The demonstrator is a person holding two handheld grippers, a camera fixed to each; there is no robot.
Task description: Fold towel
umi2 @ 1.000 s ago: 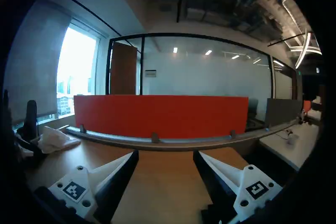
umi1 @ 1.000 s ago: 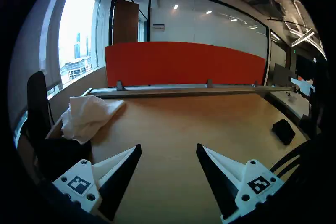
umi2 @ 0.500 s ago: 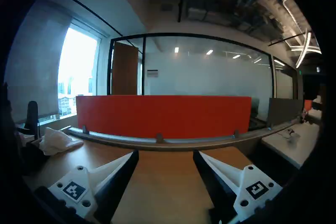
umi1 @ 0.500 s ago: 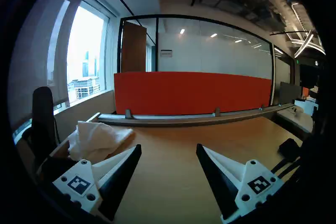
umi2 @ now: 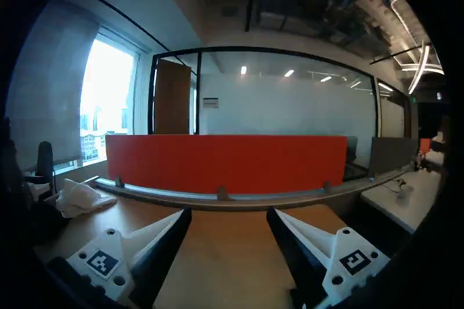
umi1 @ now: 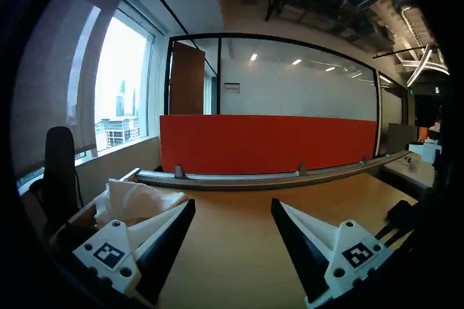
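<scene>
Left gripper view: the left claw (umi1: 232, 201) hangs over a wooden table (umi1: 243, 245). Its two white fingers are spread wide apart, with nothing between them. A white towel (umi1: 136, 202) lies in a crumpled heap on the table at about 8 o'clock, just beyond the left fingertip and near the table's edge. A black chair (umi1: 60, 175) stands past the towel at 9 o'clock, under a bright window (umi1: 119, 100). A red divider (umi1: 267, 144) runs along the table's far side at 12 o'clock.

Right gripper view: the right claw (umi2: 228, 210) is also spread wide and holds nothing, above the same table (umi2: 226, 257). The towel (umi2: 78, 197) sits at 9 o'clock, well apart from this claw. The red divider (umi2: 226, 161) is straight ahead.
</scene>
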